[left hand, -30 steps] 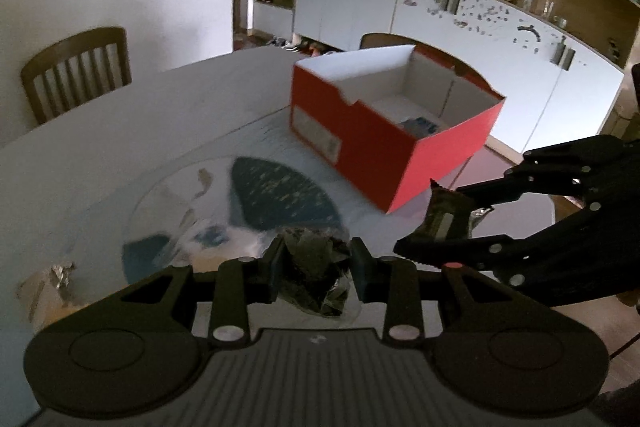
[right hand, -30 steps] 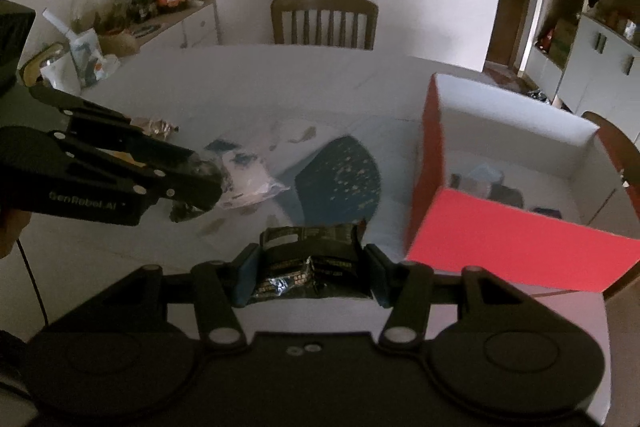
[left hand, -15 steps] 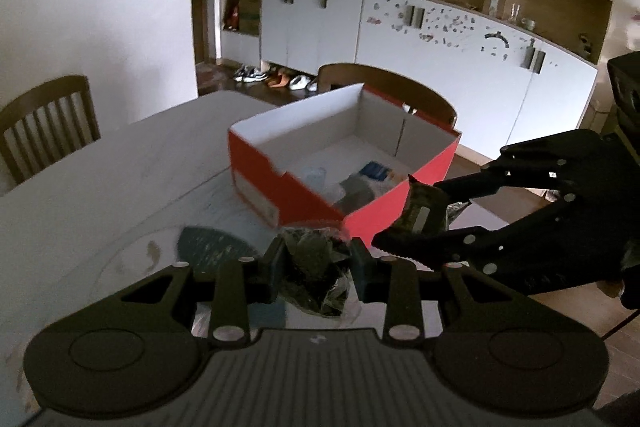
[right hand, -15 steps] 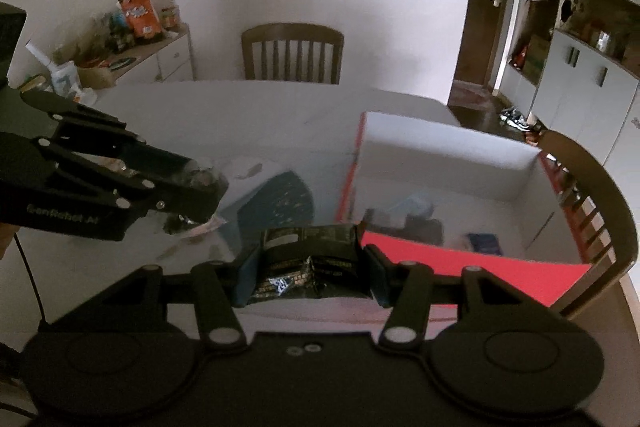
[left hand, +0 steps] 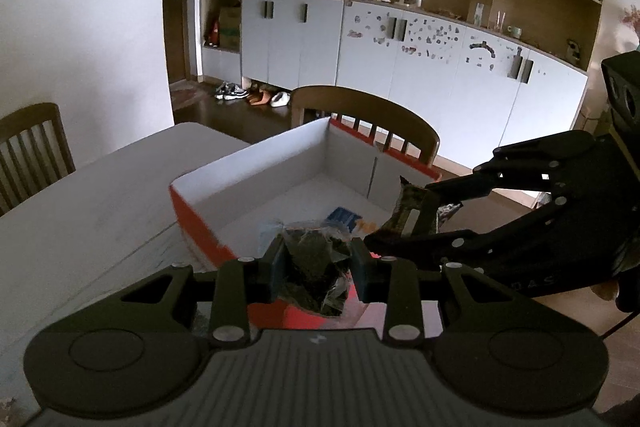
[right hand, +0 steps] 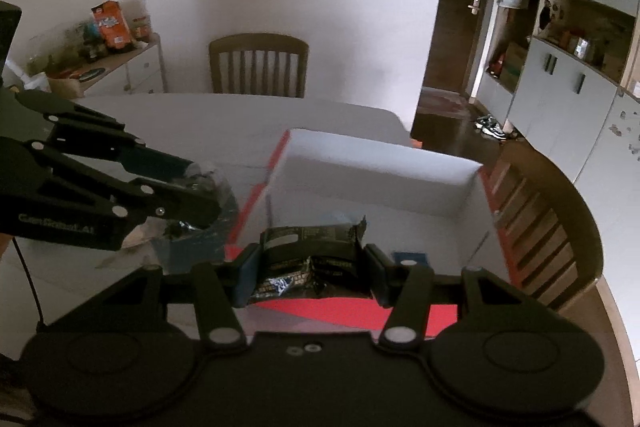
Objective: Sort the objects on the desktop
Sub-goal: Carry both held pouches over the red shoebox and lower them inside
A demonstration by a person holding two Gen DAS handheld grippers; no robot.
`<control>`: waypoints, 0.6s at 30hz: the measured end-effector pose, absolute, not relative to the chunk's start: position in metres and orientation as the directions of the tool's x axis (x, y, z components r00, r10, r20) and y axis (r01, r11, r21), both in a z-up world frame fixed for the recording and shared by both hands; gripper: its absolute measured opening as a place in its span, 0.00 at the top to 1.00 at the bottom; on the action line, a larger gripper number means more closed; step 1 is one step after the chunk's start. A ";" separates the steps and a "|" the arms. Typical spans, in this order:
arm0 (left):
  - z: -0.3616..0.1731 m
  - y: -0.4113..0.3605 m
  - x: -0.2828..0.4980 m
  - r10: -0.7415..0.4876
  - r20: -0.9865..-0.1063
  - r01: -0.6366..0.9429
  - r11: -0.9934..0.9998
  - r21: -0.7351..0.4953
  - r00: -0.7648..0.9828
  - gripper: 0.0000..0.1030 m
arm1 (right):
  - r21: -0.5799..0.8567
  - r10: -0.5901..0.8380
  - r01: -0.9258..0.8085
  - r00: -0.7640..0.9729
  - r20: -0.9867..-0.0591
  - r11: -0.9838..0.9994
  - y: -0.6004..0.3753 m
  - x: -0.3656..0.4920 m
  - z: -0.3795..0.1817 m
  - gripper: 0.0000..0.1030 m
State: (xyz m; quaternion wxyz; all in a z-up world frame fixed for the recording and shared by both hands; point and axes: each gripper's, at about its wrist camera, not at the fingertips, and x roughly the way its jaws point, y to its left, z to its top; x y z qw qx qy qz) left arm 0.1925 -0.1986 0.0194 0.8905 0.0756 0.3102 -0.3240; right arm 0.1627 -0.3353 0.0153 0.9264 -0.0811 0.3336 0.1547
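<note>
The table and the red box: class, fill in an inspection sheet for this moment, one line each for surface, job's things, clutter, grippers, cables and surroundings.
Surface: pale table, bare along its far side.
Job's things: open red box with white inside walls, a few small items on its floor, one of them a blue packet; a dark crumpled wrapper; a dark snack packet.
Clutter: a clear wrapper on the table beside the box.
Grippers: left gripper shut on the crumpled wrapper; right gripper shut on the snack packet; both are at the near wall of the box.
Cables: a thin black cable under the left gripper.
Surroundings: wooden chairs, white cupboards, open shelves.
</note>
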 end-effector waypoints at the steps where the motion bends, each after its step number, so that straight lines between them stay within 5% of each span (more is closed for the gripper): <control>1: 0.020 -0.203 0.195 -0.530 -0.601 0.625 0.778 -0.064 0.598 0.68 | -0.048 0.232 -0.340 0.730 -0.643 0.939 -0.340 0.165 0.015 0.47; 18: 0.019 -0.260 0.253 -0.508 -0.625 0.649 0.761 -0.002 0.593 0.68 | -0.041 0.208 -0.307 0.730 -0.651 0.951 -0.396 0.213 0.008 0.47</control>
